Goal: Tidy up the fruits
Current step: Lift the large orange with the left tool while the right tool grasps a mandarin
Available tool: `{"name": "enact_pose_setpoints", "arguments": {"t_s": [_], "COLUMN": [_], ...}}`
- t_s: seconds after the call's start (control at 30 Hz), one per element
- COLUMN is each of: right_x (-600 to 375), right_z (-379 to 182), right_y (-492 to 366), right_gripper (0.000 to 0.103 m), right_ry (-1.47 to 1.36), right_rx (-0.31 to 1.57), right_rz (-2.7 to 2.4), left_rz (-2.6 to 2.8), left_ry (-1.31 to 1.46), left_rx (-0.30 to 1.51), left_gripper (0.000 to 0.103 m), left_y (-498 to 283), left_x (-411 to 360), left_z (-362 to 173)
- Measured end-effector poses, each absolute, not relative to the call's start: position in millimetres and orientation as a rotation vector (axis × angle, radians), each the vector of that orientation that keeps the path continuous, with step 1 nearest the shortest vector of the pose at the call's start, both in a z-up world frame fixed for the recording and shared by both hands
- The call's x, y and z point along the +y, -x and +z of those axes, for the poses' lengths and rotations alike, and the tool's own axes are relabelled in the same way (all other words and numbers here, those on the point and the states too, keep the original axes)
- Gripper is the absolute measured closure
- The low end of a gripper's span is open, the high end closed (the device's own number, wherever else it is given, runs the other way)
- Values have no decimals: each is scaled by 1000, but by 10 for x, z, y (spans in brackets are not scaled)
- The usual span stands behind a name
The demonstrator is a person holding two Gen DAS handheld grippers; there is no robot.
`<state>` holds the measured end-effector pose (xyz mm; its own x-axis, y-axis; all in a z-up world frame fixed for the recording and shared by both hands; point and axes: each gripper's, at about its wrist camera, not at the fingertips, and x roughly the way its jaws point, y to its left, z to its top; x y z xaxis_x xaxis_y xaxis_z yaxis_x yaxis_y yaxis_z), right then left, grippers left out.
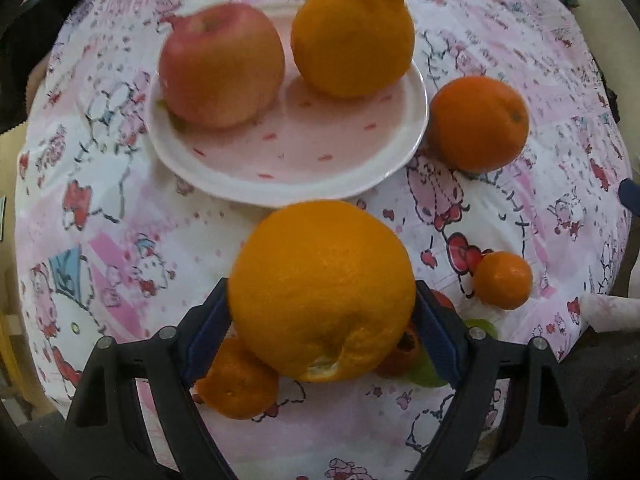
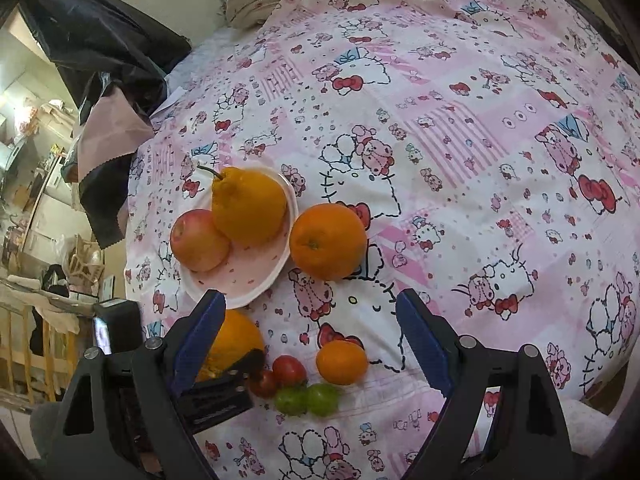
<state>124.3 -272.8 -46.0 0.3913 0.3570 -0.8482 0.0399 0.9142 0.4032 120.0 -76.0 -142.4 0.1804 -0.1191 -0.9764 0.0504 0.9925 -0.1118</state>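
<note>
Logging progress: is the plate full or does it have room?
Room left: the plate holds only the apple and a knobbly orange.

Cloth [image 2: 460,128]: pink and white patchwork print, cartoon cats with red bows, small pale-blue patches, dark outline drawing.

Plate [image 1: 408,152]: white rim, pale pink centre flecked with small red marks.

On the plate: apple [image 1: 222,66], pinkish red fading to yellow-orange; knobbed citrus [image 1: 352,34], deep yellow-orange.

Just beside the plate: orange [image 1: 478,124], saturated orange, small dark stem spot.

Large orange [image 1: 322,288], nearer than the plate: bright orange, pitted skin, pale scar at its base.

Beyond it from the plate: small tangerine [image 2: 342,362], orange; two tomatoes [image 2: 280,374], red; two green fruits [image 2: 308,400], yellow-green.

Gripper pads [image 2: 424,344]: dark blue on black frames.
</note>
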Motion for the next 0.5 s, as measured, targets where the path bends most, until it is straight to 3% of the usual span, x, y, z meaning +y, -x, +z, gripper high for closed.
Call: {"name": "enact_pose_setpoints", "arguments": {"t_s": [0.23, 0.5], "right_x": [-2670, -2612], "right_z": [-472, -420], "right_y": [-1270, -1275], "right_gripper": [13, 13], "right_ry": [-379, -372], "right_rx": [1164, 1148], "right_rz": [222, 240], "left_rz": [-143, -185], "left_ry": [89, 101], "left_rx": [1359, 1273], "left_gripper": [26, 27], "left_y": [-1179, -1027], "left_x": [-698, -662], "left_z": [-1356, -886]}}
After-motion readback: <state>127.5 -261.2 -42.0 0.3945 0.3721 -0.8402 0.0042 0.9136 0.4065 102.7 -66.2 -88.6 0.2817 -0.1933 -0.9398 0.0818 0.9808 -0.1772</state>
